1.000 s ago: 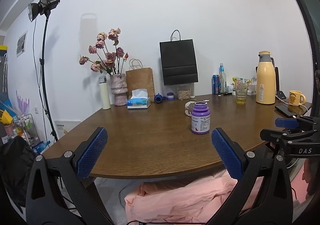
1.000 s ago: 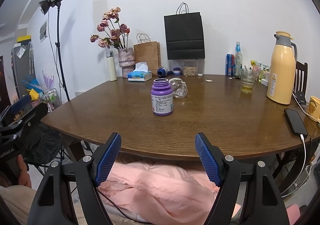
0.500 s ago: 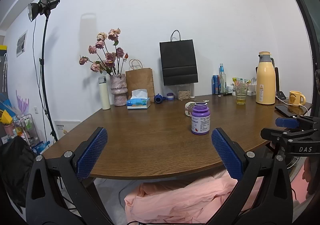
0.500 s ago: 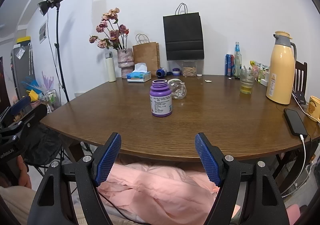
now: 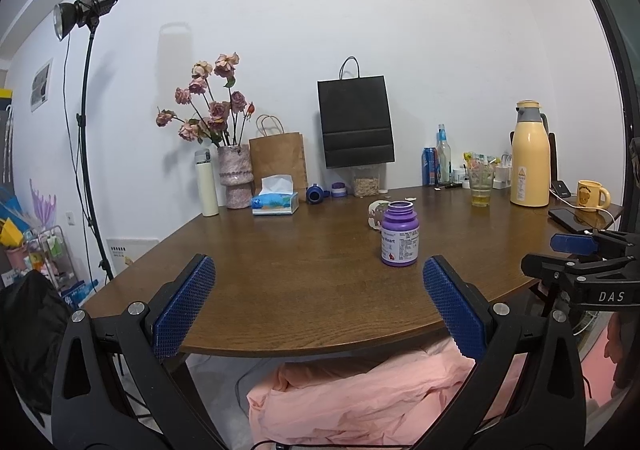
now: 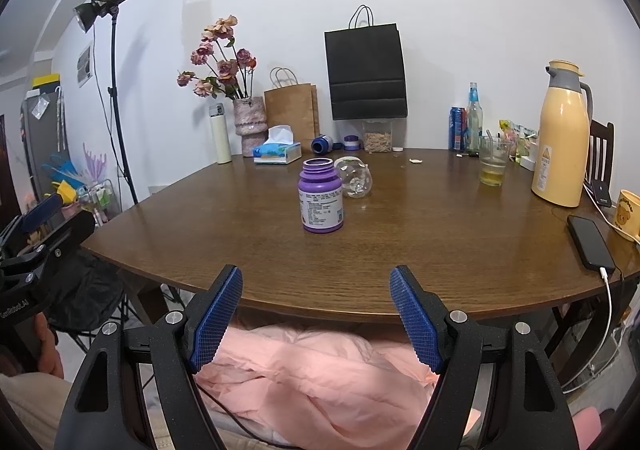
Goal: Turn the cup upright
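A clear glass cup (image 6: 354,179) lies on its side on the brown table (image 6: 440,234), just behind and right of an upright purple bottle (image 6: 320,195). In the left wrist view the cup (image 5: 376,211) is mostly hidden behind the purple bottle (image 5: 399,234). My left gripper (image 5: 318,306) is open and empty, held at the table's near edge. My right gripper (image 6: 316,314) is open and empty, also at the near edge, well short of the bottle and cup.
A yellow thermos (image 6: 562,133), a glass of yellow drink (image 6: 493,161), a black phone on a cable (image 6: 590,236) and a yellow mug (image 6: 628,209) stand at the right. A tissue box (image 6: 278,151), flower vase (image 6: 250,121) and paper bags (image 6: 366,69) line the back. Pink cloth (image 6: 320,378) lies below the table edge.
Both grippers have drifted only slightly; in the right wrist view the bottle and cup have shifted a little left. Nothing was taken hold of or let go.
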`<state>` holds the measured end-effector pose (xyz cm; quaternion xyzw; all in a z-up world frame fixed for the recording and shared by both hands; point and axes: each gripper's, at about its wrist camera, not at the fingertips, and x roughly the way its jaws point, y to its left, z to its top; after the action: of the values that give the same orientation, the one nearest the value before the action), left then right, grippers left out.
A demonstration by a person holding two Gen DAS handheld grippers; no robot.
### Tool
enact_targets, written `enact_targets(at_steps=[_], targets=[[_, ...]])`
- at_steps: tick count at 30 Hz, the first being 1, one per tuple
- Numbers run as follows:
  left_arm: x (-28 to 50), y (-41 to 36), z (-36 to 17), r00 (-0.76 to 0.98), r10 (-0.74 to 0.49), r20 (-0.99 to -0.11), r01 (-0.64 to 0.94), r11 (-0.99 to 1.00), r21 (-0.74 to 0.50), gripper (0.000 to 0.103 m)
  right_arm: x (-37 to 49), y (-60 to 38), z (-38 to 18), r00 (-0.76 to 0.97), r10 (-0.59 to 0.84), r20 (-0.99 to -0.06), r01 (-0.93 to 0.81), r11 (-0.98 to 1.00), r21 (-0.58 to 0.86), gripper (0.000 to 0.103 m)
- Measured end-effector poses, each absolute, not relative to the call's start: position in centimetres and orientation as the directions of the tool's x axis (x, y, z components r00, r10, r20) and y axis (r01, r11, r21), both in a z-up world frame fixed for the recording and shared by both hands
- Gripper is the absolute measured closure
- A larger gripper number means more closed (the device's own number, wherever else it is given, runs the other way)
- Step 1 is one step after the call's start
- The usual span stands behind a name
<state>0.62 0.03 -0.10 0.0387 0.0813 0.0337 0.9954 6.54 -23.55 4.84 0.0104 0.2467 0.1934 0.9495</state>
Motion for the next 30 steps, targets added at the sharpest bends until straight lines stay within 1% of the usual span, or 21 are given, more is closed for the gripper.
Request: enact_targets(at_steps=[6,12,23,27,30], targets=[[0.6,0.0,-0.3,0.986,0.064,-0.155,-0.052,0.995,0.083,0.0,6.5,-23.4,4.8,0.802,0.374,-0.466,-0.364,0.924,0.114,0.022],[0.7,0.1,-0.6,0.986,0.023,-0.164,-0.011,0.997,0.072,0.0,6.4,-23.3,4.7,0.799,0.373,-0.472,-0.363,0.925,0.115,0.022],[0.9,0.1,-0.8,0.984,0.054,-0.171,-0.043,0.997,0.066,0.0,6.5,-23.2,4.5,0.793,0.374,-0.481,-0.364,0.924,0.119,0.022],[1.2,0.5,-1.3,0.983,0.008,-0.182,0.001,0.999,0.05,0.0,6.8,-23.1,4.1,0.786,0.376,-0.491,-0.364,0.923,0.123,0.022],[2.2,0.7,-1.5,0.986,-0.002,-0.166,0.012,0.998,0.06,0.0,7.9,-23.1,4.0,0.784,0.375,-0.494,-0.367,0.923,0.119,0.022]])
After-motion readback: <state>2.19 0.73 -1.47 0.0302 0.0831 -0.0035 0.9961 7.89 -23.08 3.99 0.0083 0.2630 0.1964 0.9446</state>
